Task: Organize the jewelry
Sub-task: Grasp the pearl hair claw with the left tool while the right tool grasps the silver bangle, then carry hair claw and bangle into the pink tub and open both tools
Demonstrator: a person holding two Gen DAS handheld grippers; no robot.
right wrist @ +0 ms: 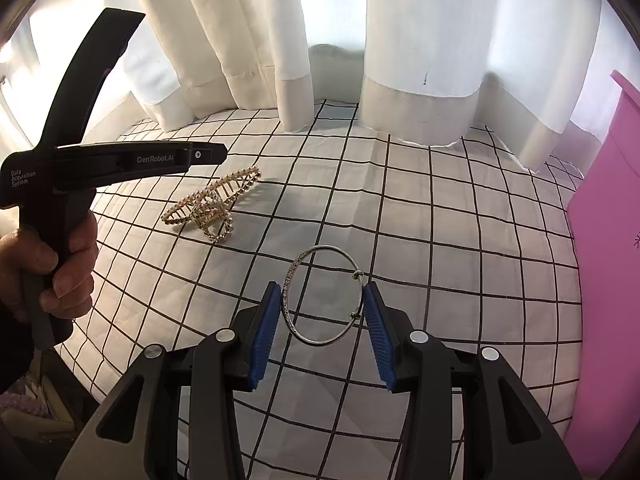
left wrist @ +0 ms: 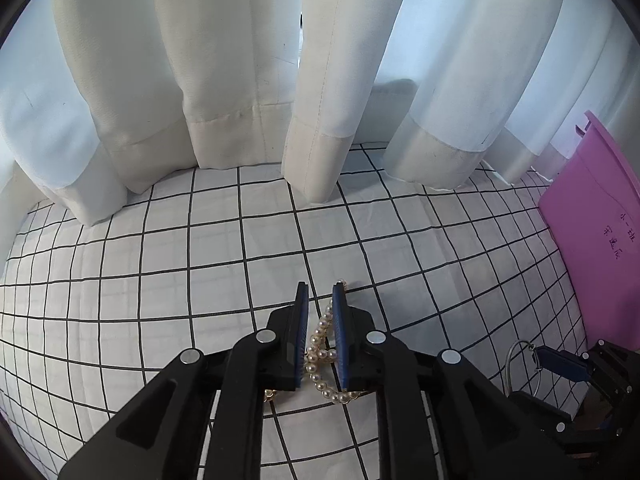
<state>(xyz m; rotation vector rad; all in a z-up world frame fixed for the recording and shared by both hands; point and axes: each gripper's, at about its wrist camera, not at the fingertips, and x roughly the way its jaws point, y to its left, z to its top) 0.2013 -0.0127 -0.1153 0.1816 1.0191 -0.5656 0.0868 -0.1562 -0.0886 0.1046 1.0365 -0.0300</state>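
In the left wrist view my left gripper (left wrist: 320,292) is shut on a pearl and gold hair clip (left wrist: 320,356), whose pearls hang between the blue pads above the checked cloth. In the right wrist view my right gripper (right wrist: 322,308) is shut on a silver bangle (right wrist: 326,296), gripped across its width and held upright between the pads. A second gold and pearl hair claw (right wrist: 212,204) lies on the cloth to the left, below the left gripper's black handle (right wrist: 100,160). The right gripper and bangle (left wrist: 520,364) also show at the lower right of the left wrist view.
A white cloth with a black grid (right wrist: 440,240) covers the surface. White curtains (left wrist: 240,60) hang along the back edge. A pink box (left wrist: 592,232) stands at the right edge, and also shows in the right wrist view (right wrist: 608,280).
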